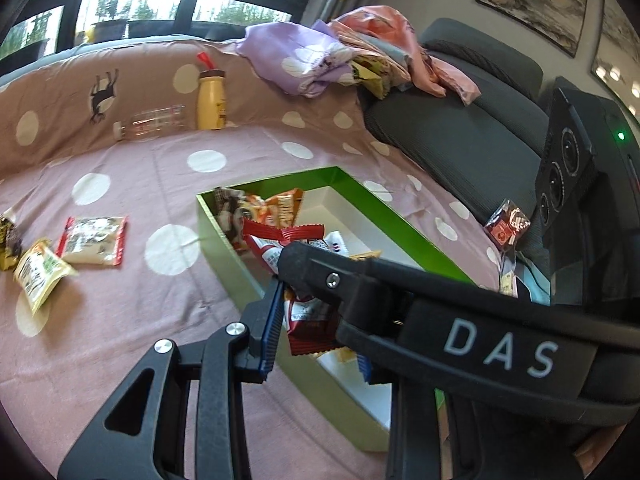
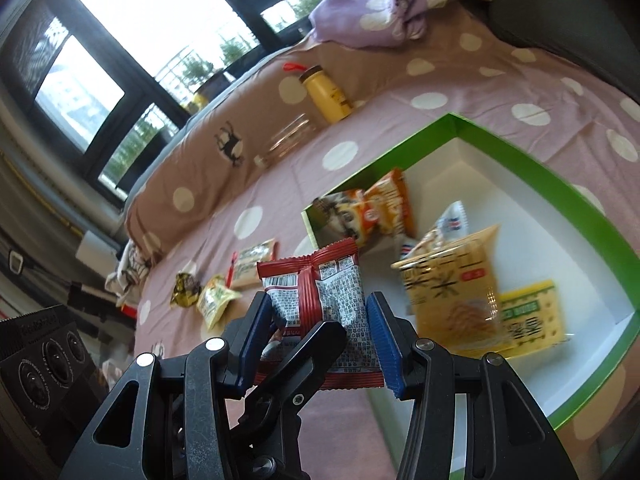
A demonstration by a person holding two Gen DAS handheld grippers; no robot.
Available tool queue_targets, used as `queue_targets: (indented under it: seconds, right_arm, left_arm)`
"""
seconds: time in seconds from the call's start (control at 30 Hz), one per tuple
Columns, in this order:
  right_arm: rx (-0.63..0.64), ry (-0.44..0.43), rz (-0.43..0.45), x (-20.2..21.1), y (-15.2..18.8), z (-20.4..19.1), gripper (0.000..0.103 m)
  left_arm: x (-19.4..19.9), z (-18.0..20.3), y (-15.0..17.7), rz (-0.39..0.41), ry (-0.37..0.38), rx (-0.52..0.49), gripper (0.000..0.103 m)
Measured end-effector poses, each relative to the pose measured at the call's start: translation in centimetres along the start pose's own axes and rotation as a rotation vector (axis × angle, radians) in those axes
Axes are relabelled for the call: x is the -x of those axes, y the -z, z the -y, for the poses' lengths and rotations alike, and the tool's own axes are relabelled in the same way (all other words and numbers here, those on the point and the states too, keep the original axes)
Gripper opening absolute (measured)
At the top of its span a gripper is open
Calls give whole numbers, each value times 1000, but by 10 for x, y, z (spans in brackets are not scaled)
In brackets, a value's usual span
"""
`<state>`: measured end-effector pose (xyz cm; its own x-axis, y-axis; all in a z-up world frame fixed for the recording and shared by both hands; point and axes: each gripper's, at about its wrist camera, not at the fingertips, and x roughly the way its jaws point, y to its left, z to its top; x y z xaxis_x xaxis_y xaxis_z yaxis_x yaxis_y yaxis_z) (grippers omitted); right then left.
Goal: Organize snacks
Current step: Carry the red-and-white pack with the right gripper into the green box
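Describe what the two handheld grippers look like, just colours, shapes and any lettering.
Both are matte black linkage frames with triangular cut-outs and round silver pivot pins. The left gripper and right gripper each carry ribbed blue finger pads. In the left wrist view, the other gripper's body bears white "DAS" lettering, three round lenses and a green light. No sleeves or cables visible.

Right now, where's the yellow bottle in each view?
Left wrist: yellow bottle upper left, upright against the brown bedding, above a clear bottle lying flat.
Right wrist: upper centre, beyond the box's far corner.
Shared landmark: green box, nearer the camera than the bottle in both.
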<state>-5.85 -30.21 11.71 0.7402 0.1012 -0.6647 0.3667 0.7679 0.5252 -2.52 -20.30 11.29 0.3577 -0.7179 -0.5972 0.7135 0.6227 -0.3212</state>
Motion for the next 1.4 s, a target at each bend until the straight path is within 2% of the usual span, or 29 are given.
queue_targets:
  seconds: [0.53, 1.4]
  right_arm:
    - [-100, 57, 39, 10, -11, 44, 53]
    - [-188, 113, -23, -8, -13, 73, 53]
  left_arm:
    - [-38, 29, -5, -55, 51, -58, 29]
    - [-70, 29, 1, -149, 83, -17, 29]
